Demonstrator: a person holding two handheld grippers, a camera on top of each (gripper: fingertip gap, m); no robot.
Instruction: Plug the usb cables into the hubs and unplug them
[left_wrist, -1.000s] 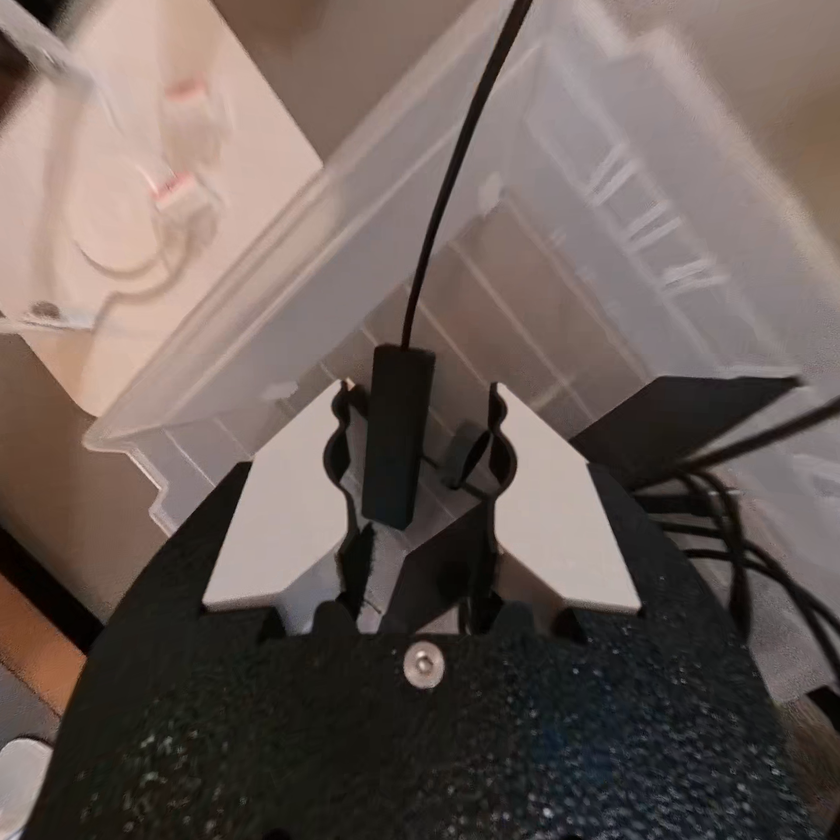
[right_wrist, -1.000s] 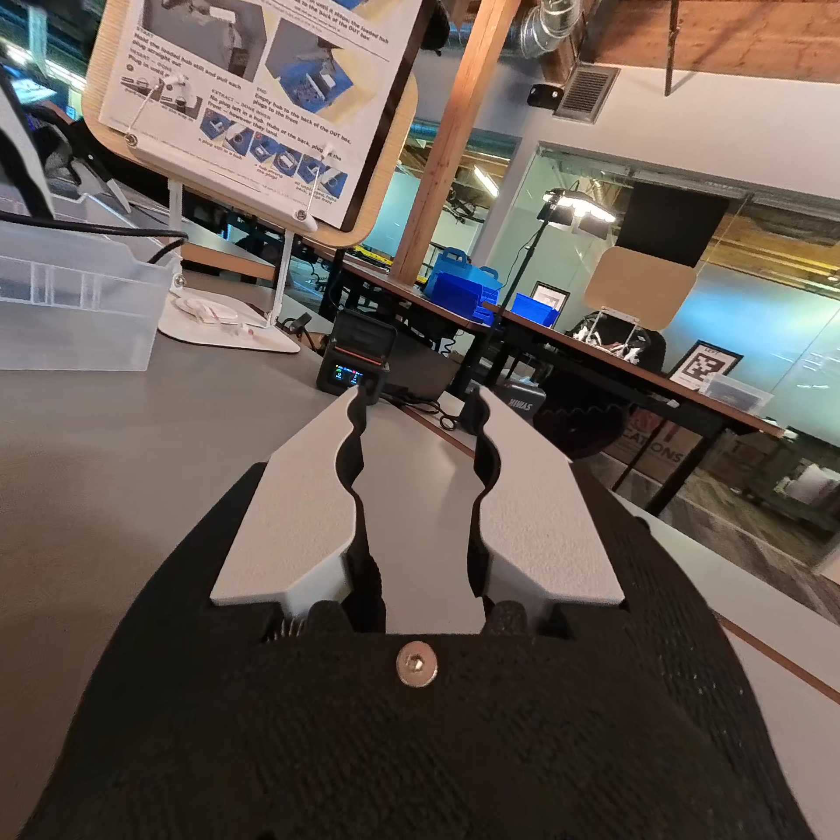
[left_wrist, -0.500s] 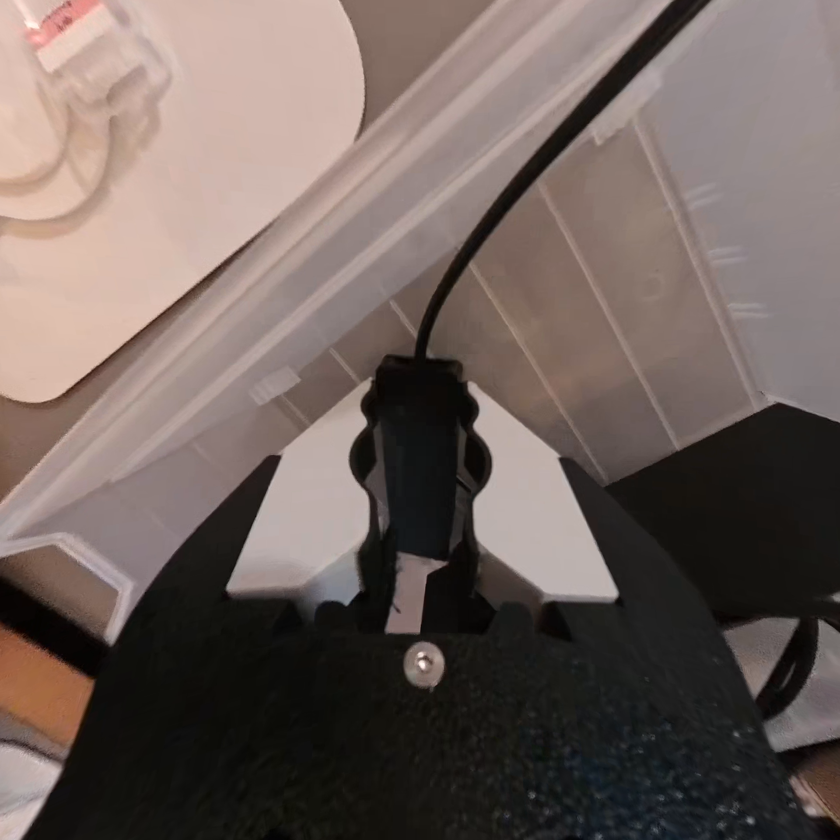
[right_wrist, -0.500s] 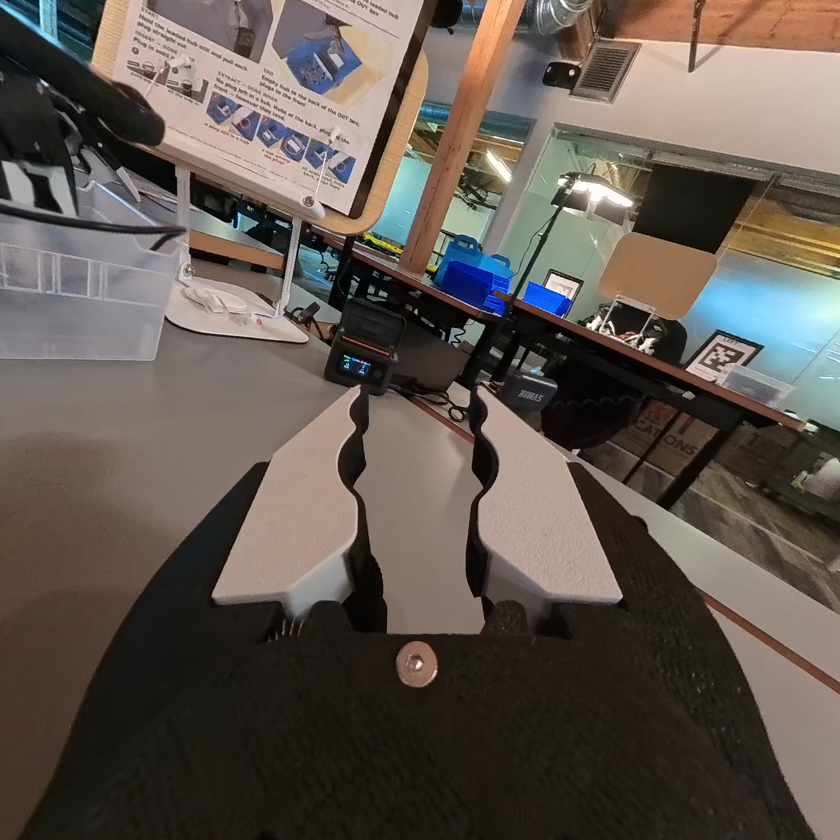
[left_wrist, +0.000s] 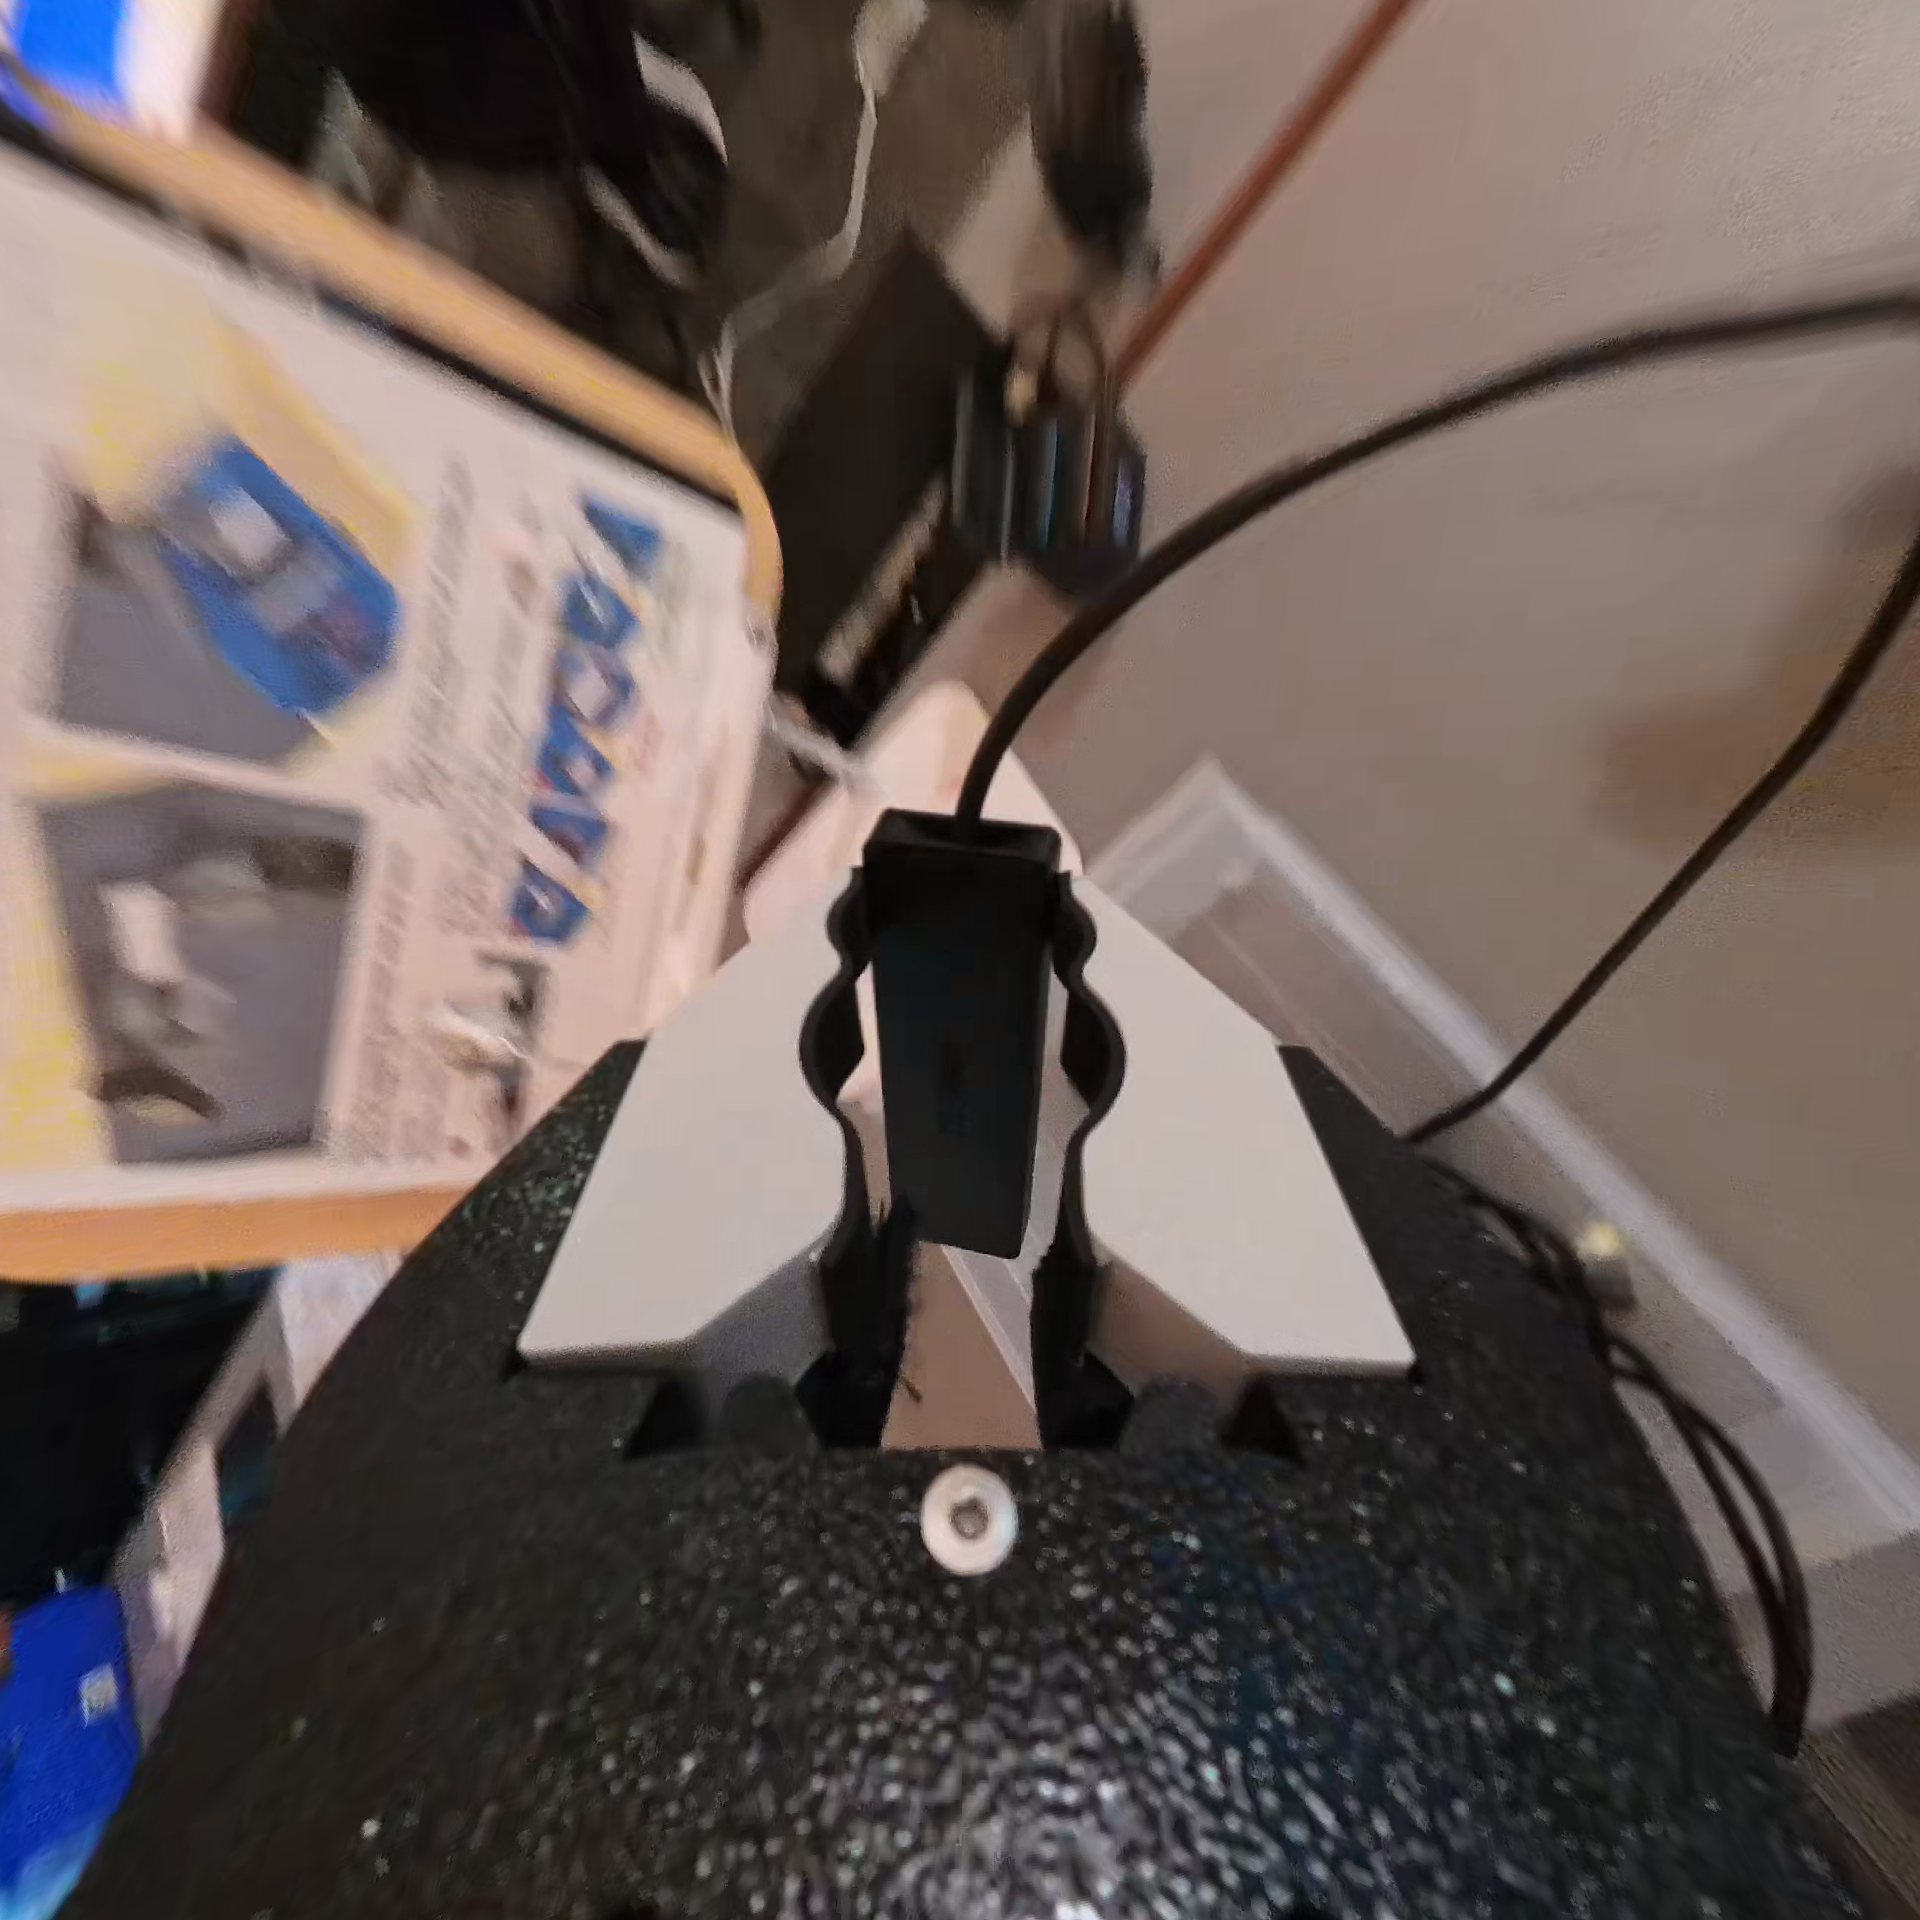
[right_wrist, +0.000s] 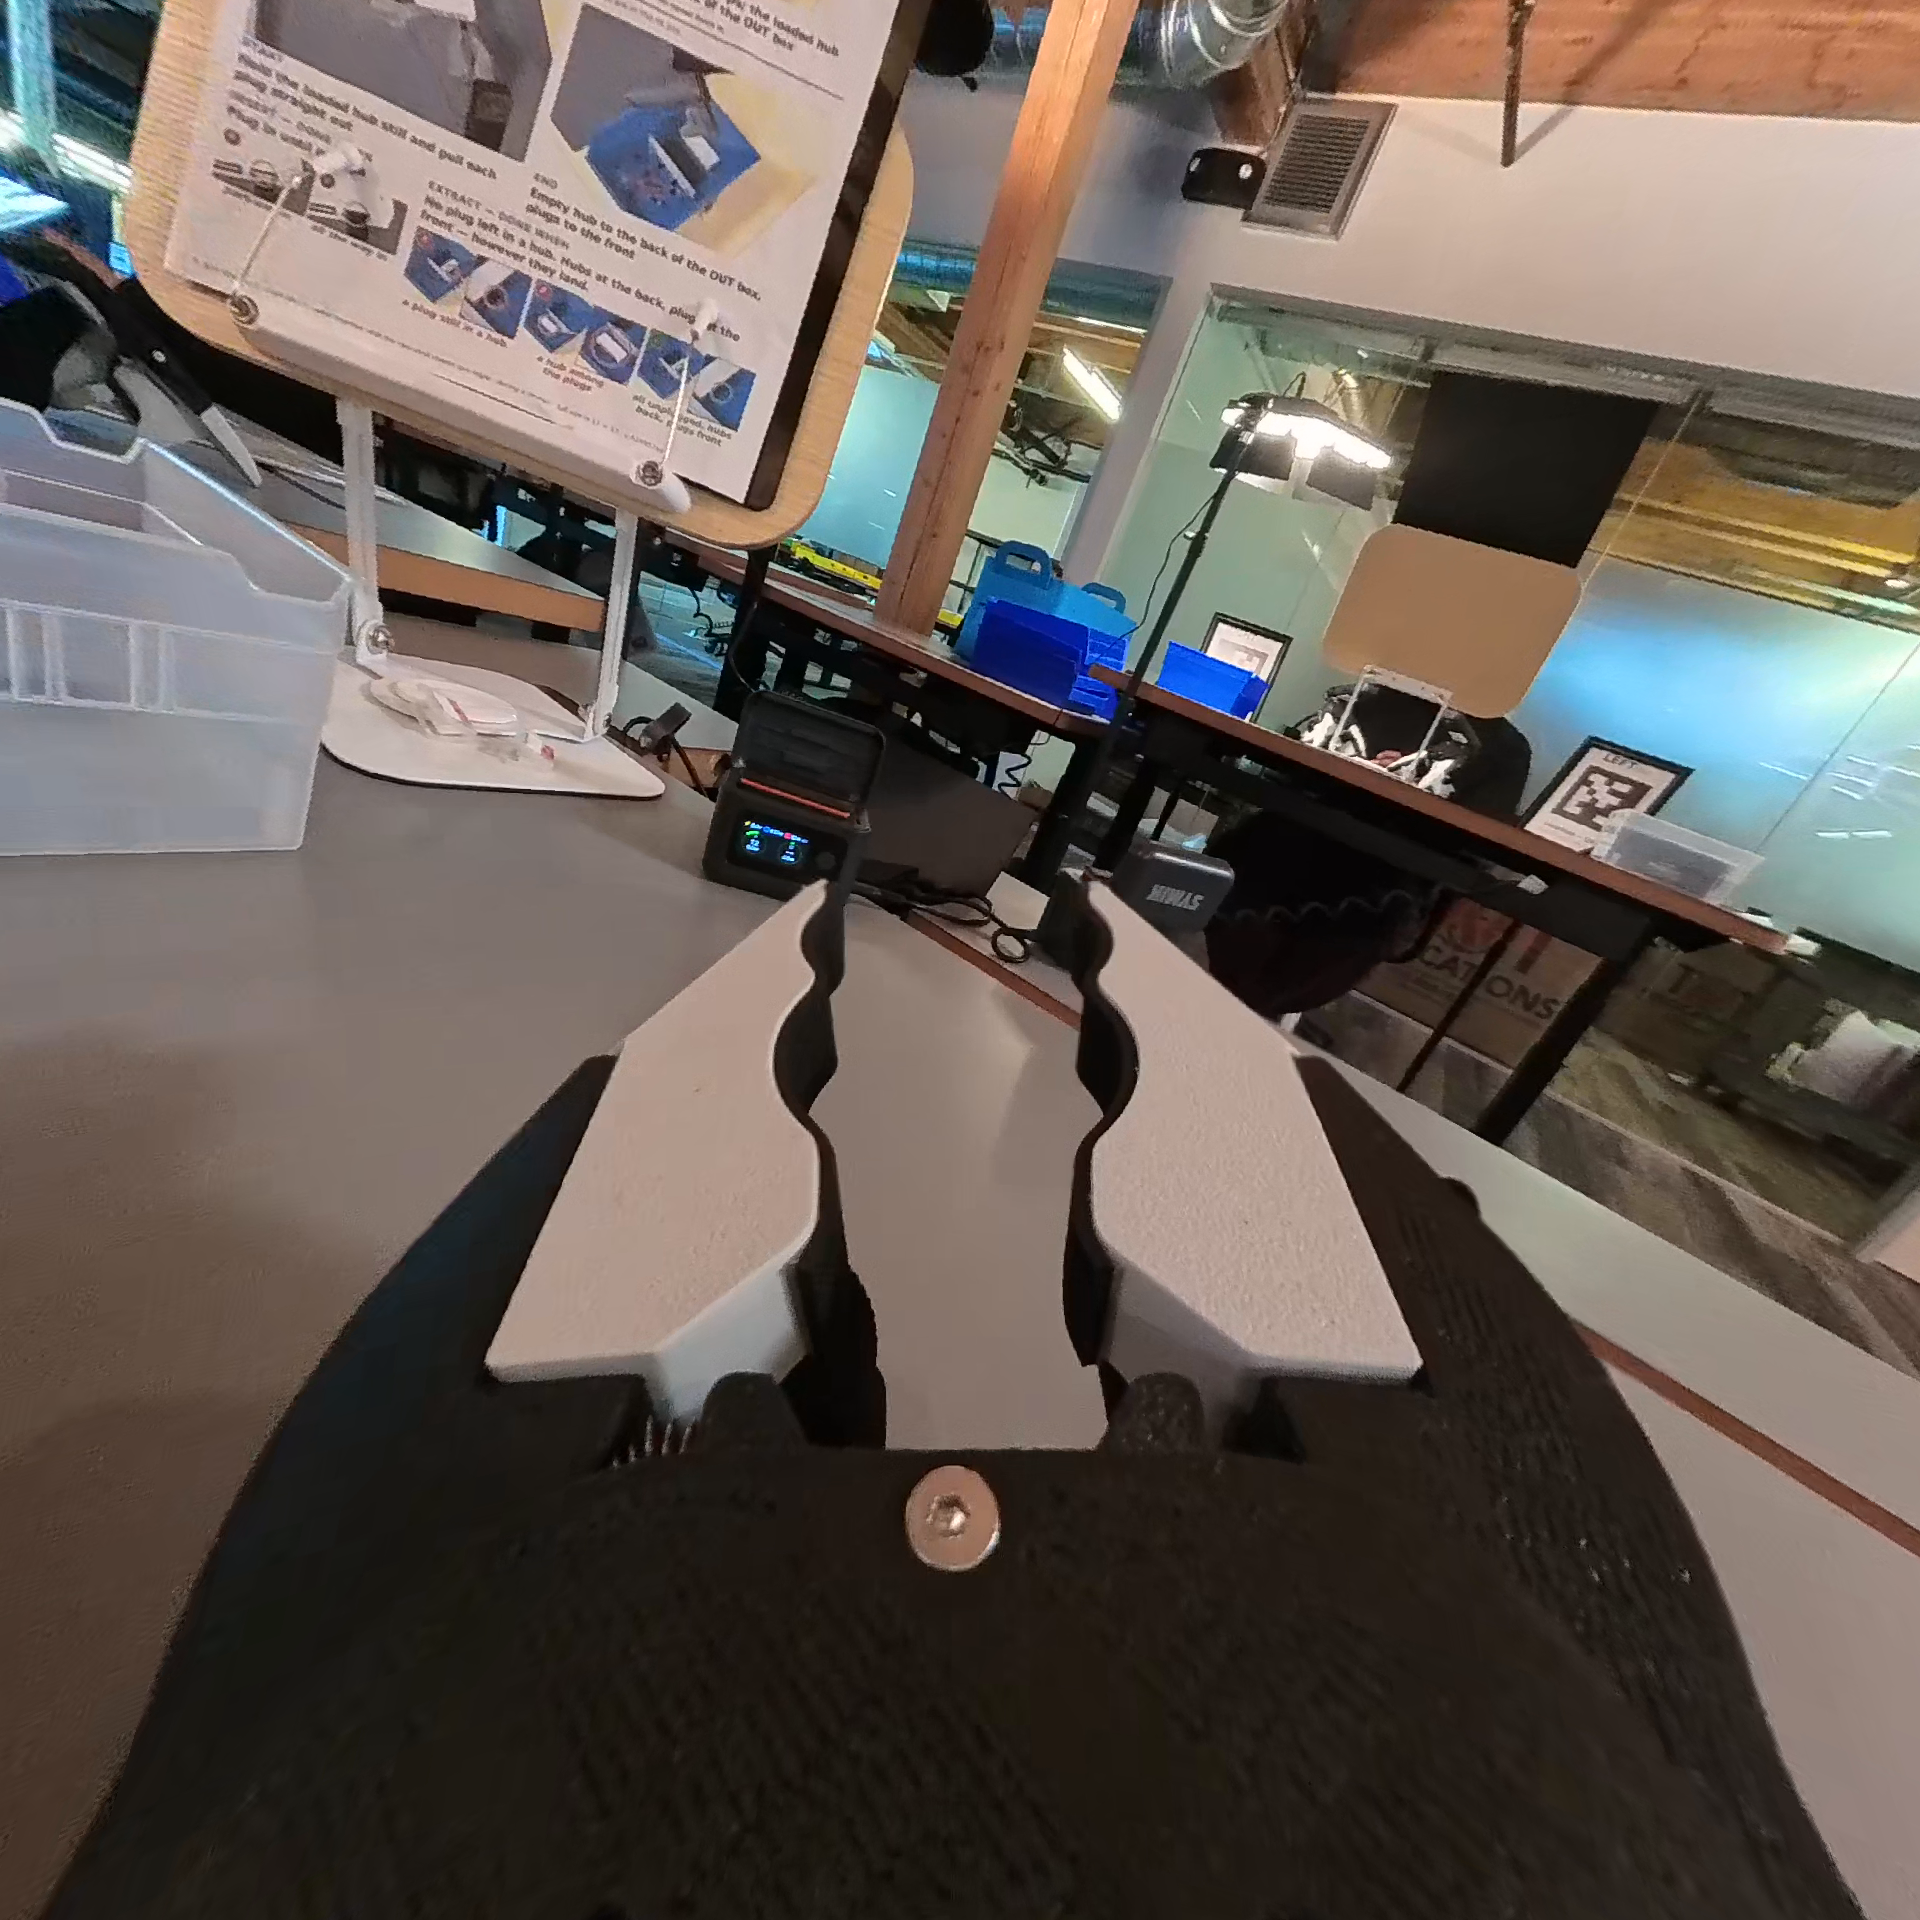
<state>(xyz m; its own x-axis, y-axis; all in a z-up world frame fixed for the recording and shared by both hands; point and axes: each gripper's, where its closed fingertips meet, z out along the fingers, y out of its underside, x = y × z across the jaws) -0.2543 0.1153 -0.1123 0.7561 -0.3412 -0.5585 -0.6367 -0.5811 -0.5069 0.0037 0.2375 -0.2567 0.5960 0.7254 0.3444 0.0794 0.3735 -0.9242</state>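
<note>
Hub (left_wrist: 961, 1049) first, since that's the closest thing: one black stick-shaped hub sits clamped between the two fingers of the left hand-held gripper (left_wrist: 961, 894), lying lengthwise along the fingers. Its cable end pokes just past the tips, pointing away from the camera. One thin black cable (left_wrist: 1226, 499) leaves that far end and arcs up and off to the right. A second black cable loop (left_wrist: 1704, 831) hangs further right, and a few more strands bunch up by the gripper's right edge, too tangled for me to count.

Right hand-held gripper (right_wrist: 956, 914) is empty, fingers apart with grey surface (right_wrist: 312, 987) showing through the gap. It's hovering low over that surface, facing away from the bin.

So the relation that matters, as I read it: the hub's long axis is already lined up with the left fingers, and a plug would have to go in or out along that line. The left one is on the thing, the right is well apart from it. I can't see any ports or a free plug from here.

Further out: one clear plastic bin (right_wrist: 156, 665) to the right gripper's left, one instruction board (right_wrist: 499, 229) on a white stand just beyond it, one small black device with a lit screen (right_wrist: 790, 810) at the surface's far edge. The left view is heavily blurred, so the board (left_wrist: 312, 727) looks smeared there.
</note>
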